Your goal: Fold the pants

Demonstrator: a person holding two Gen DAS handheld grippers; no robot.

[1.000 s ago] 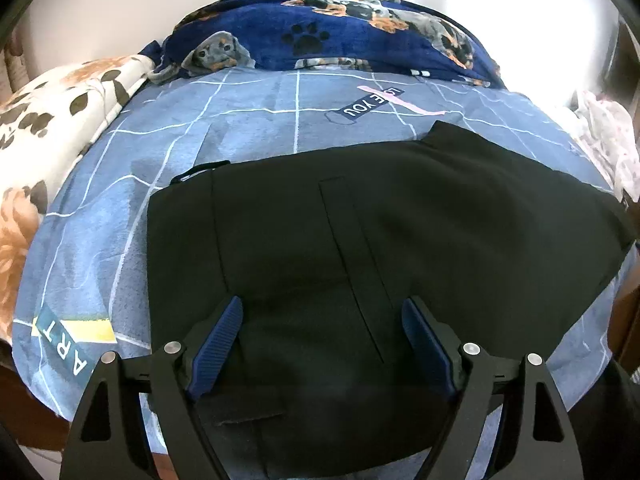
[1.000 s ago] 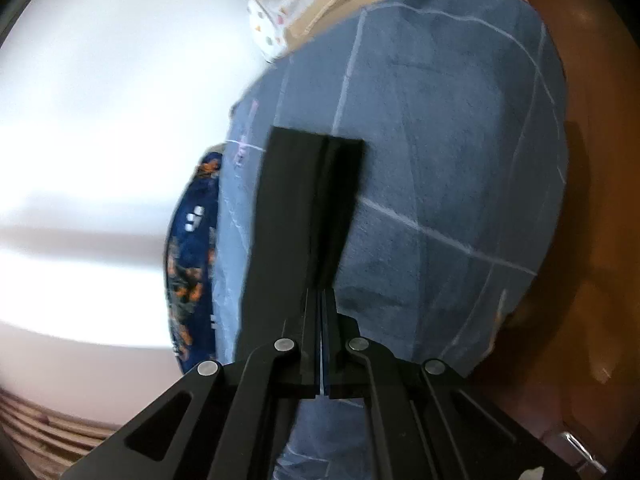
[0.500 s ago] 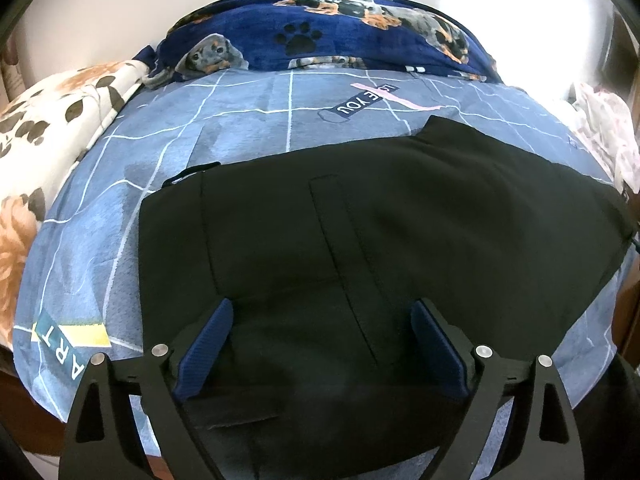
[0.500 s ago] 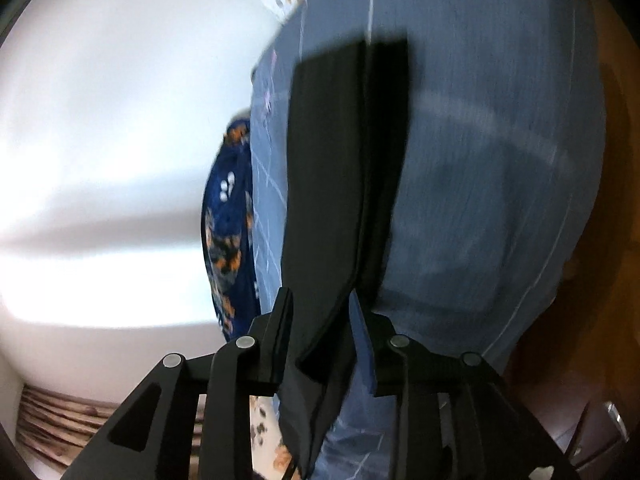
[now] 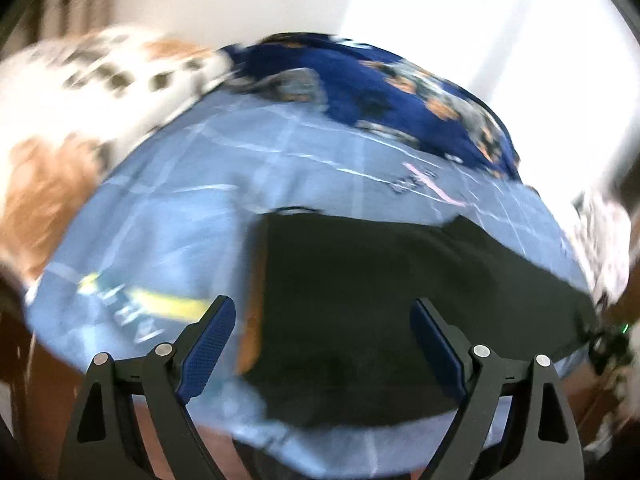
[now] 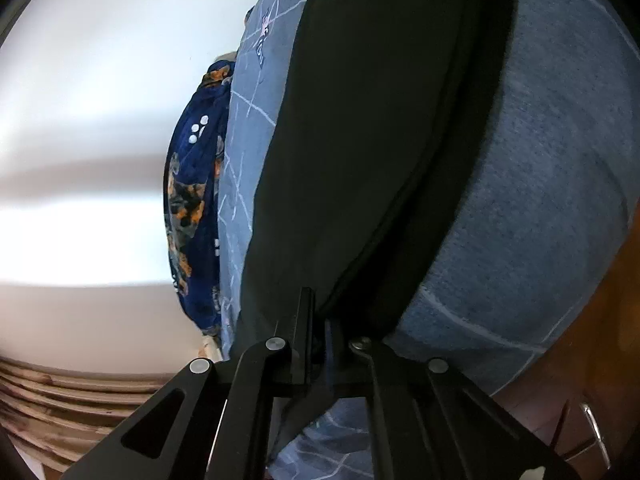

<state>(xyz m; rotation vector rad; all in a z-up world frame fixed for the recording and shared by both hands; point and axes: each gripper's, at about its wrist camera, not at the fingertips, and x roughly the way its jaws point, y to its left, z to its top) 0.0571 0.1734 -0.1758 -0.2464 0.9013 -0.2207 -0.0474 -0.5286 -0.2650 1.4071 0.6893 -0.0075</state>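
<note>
At the far left a white pillow with brown blotches (image 5: 80, 92) lies against the blue bed sheet (image 5: 192, 216), which is crossed by pale lines and carries a yellow printed patch near its left edge. Over the near edge of that sheet hangs the left gripper (image 5: 322, 344), its blue-padded jaws spread wide with nothing between them; it touches no cloth. Just beyond it, and running off to the right, the black pants (image 5: 400, 292) lie flat on the sheet, waist end to the left with a small loop sticking out at the far corner, legs reaching toward the right edge of the bed. Behind them, along the far side, a dark blue blanket with a dog print (image 5: 384, 92) is bunched against the wall. At the right end of the bed the right gripper (image 6: 318, 330) is clenched tight on the pants' edge (image 6: 368, 140), the black cloth rising straight out of its closed jaws and stretching away over the sheet. The pants look light, limp and thin, a smooth woven cloth that I judge will sag and slide rather than hold a crease, so a single pinch will let the far side droop. The sensible places to take hold seem to be the thicker parts: the waistband corner near the loop for the left gripper, and the doubled hem or seam the right one already has, keeping the cloth taut between the two.
</note>
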